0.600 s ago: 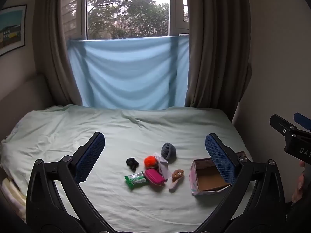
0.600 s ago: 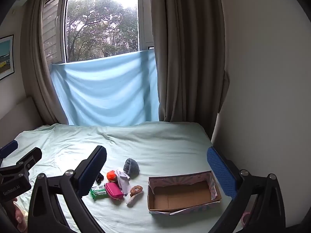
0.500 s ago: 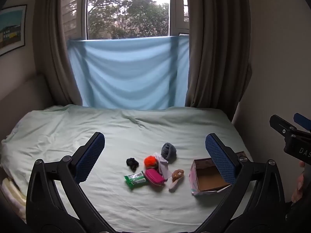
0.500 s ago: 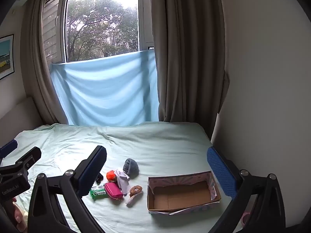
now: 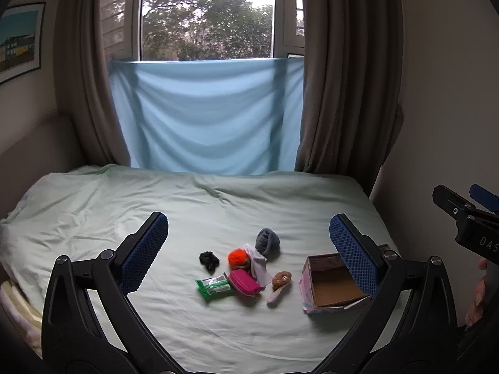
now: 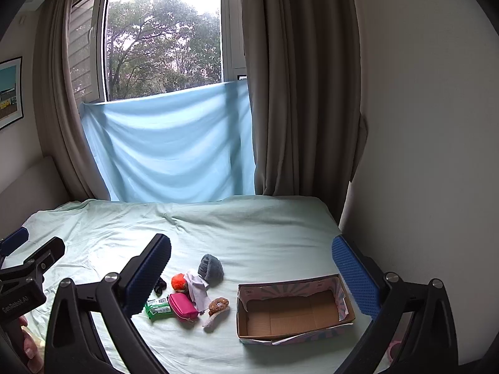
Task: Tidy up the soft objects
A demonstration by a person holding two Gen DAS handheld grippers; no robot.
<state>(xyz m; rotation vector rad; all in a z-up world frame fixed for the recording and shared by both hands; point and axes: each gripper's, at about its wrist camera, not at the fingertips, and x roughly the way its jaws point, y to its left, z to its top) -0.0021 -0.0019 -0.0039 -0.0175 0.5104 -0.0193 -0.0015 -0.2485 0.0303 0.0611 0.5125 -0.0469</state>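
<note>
1. A bedroom: a bed (image 5: pixel 93 205) under a pale green sheet fills the floor of both views, with a window (image 5: pixel 207 15) on the far wall, brown curtains (image 5: pixel 346 71) at either side and a light blue cloth (image 5: pixel 205 118) hung across the lower pane.
2. The left gripper (image 5: pixel 248 249) hangs above the near part of the bed, its blue-padded fingers spread wide with nothing between them.
3. The right gripper (image 6: pixel 251 268) is likewise spread wide and carries nothing, held above the near right part of the bed.
4. Seen between the left gripper's fingers, a small cluster of soft things lies on the sheet: a black scrunchie (image 5: pixel 209 260) at the left, an orange pom-pom (image 5: pixel 237 257) beside it, and a grey rolled sock (image 5: pixel 267 241) on the far side.
5. A pale lilac cloth (image 5: pixel 259 265) runs from the pom-pom toward the near side, touching a pink pouch (image 5: pixel 244 282).
6. A green packet (image 5: pixel 214 286) lies just left of the pouch, touching it.
7. A small brown plush on a pale sock (image 5: pixel 279 285) sits just right of the pouch.
8. An open cardboard box (image 6: pixel 294 310) with a patterned outside rests on the sheet right of the cluster, a little apart from the plush; its inside shows only bare cardboard.
9. A framed picture (image 5: pixel 20 40) hangs on the left wall.
</note>
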